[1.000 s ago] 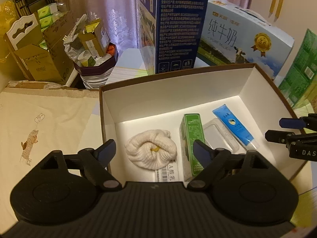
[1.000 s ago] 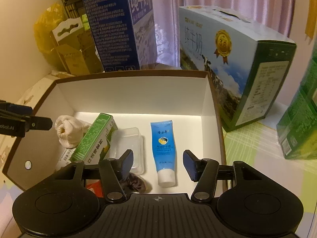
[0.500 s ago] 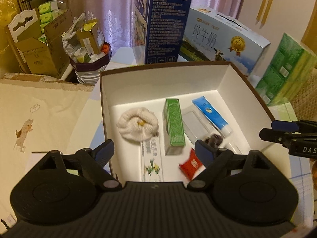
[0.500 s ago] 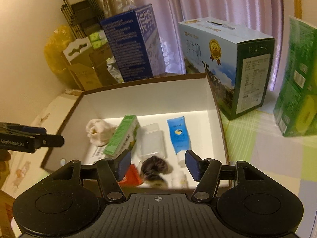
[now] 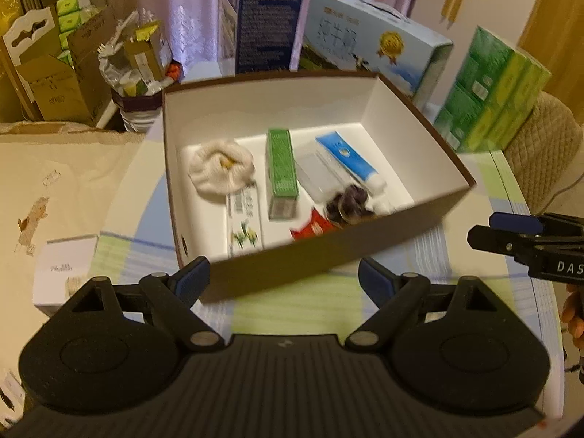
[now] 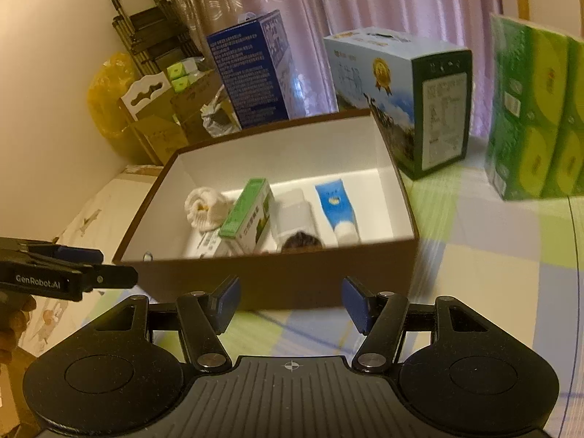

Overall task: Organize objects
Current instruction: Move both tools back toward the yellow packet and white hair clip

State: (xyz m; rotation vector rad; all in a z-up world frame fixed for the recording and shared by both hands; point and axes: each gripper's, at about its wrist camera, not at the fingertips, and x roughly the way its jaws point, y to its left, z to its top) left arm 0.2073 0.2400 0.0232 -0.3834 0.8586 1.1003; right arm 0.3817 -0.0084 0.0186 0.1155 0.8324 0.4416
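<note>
A brown box with a white inside [image 5: 255, 109] [image 6: 277, 284] stands on the table. In it lie a rolled white cloth [image 5: 221, 168] [image 6: 202, 208], a green carton [image 5: 281, 168] [image 6: 248, 215], a clear plastic case [image 5: 317, 175] [image 6: 292, 211], a blue tube [image 5: 348, 158] [image 6: 334, 204], a dark hair tie [image 5: 346, 200] [image 6: 301, 241], a red packet [image 5: 310, 224] and a white flat carton [image 5: 244, 219]. My left gripper [image 5: 284, 277] is open and empty, just in front of the box's near wall. My right gripper [image 6: 291, 304] is open and empty too, before the same wall.
Behind the box stand a dark blue carton [image 5: 266, 14] [image 6: 252, 73] and a light blue milk carton [image 5: 368, 43] [image 6: 398, 87]. Green tissue packs [image 5: 489, 87] [image 6: 536, 116] stand right. A small white box [image 5: 64, 270] lies left, with cardboard clutter [image 5: 54, 80] behind.
Both grippers have pulled back and up from over the box, so its near wall and the checked tablecloth now show. Nothing inside the box has moved.
</note>
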